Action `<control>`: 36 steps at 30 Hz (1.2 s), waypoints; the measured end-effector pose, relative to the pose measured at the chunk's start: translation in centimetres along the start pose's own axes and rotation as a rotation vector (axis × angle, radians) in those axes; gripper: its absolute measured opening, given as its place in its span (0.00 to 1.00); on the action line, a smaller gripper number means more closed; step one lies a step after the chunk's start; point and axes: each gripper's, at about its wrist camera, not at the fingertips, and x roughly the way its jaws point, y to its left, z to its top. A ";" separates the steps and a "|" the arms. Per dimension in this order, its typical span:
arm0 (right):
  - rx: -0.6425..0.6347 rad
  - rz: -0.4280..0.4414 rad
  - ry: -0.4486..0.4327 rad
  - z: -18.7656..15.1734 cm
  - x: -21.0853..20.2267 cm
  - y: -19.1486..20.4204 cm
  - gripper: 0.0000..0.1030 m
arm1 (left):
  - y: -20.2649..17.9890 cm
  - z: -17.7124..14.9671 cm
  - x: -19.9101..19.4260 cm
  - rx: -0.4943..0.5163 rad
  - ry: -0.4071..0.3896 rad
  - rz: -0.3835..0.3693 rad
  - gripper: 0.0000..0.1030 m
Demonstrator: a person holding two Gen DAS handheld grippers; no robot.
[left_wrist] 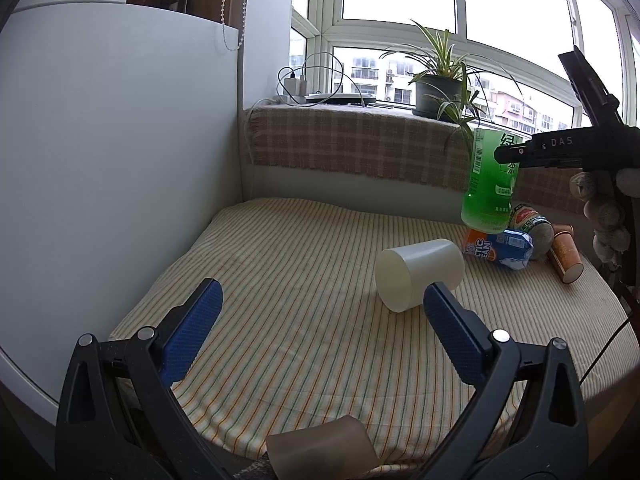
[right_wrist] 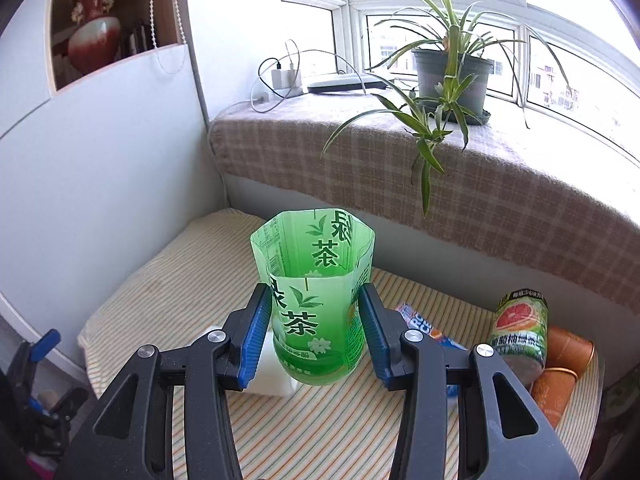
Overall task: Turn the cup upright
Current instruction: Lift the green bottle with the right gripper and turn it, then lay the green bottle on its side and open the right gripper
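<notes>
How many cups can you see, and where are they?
3. The green cup is held upright in the right gripper. The white cup lies on its side on the striped cloth. A translucent cup lies below the left gripper. Others may be hidden.

A potted spider plant stands on the plaid-covered windowsill; a grapefruit can stands on the striped cloth.

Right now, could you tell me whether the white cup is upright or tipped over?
Tipped over: the white cup lies on its side on the striped cloth, flat end facing the left gripper.
</notes>
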 end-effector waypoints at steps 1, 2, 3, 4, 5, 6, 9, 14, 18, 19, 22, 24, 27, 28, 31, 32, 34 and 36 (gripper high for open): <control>0.016 0.010 -0.002 -0.5 -0.9 -0.1 0.42 | -0.3 0.1 0.0 0.005 -0.002 -0.010 0.99; 0.038 0.025 -0.003 -1.0 -1.8 -0.3 0.42 | -0.5 0.2 0.0 0.010 -0.006 -0.020 0.99; 0.065 0.043 0.002 -1.6 -2.6 -0.5 0.42 | -0.8 0.3 0.0 0.013 -0.008 -0.029 0.99; 0.089 0.059 0.013 -2.2 -3.0 -0.7 0.42 | -1.1 0.3 0.1 0.017 -0.009 -0.039 0.99; 0.110 0.072 0.023 -2.8 -3.7 -1.0 0.42 | -1.4 0.4 0.1 0.021 -0.008 -0.052 0.99; 0.130 0.081 0.033 -3.5 -4.1 -1.2 0.42 | -1.7 0.4 0.2 0.026 -0.004 -0.066 0.99; 0.201 0.119 0.073 -5.7 -4.9 -2.0 0.42 | -2.5 0.3 0.6 0.033 0.018 -0.100 0.99; 0.323 0.190 0.149 -9.2 -5.5 -3.5 0.42 | -3.1 0.0 1.3 0.019 0.062 -0.148 0.99; 0.409 0.249 0.225 -11.7 -4.5 -4.1 0.42 | -3.6 -0.2 1.8 0.009 0.098 -0.184 0.99; 0.428 0.257 0.238 -12.1 -4.1 -4.3 0.42 | -3.8 -0.3 1.9 0.008 0.108 -0.196 0.99; 0.476 0.290 0.277 -12.8 -2.6 -4.6 0.42 | -4.3 -0.2 2.2 0.004 0.144 -0.247 0.99; 0.509 0.306 0.299 -12.9 -1.4 -4.8 0.42 | -4.5 -0.3 2.3 -0.003 0.167 -0.275 0.99; 0.532 0.301 0.316 -12.7 0.3 -5.1 0.42 | -4.6 -0.1 2.5 -0.006 0.188 -0.300 0.99; 0.548 0.306 0.324 -12.7 0.8 -5.2 0.43 | -4.6 -0.1 2.7 -0.006 0.200 -0.309 0.99; 0.571 0.318 0.336 -12.3 2.3 -5.5 0.43 | -4.6 0.0 3.3 -0.015 0.243 -0.343 0.99; 0.579 0.318 0.337 -12.1 2.8 -5.6 0.43 | -4.6 0.0 3.5 -0.019 0.256 -0.353 0.99; 0.588 0.317 0.344 -11.9 3.8 -5.8 0.43 | -4.7 0.0 3.9 -0.023 0.279 -0.371 0.99; 0.602 0.317 0.358 -11.7 5.0 -6.0 0.44 | -4.8 0.0 4.3 -0.027 0.295 -0.381 0.99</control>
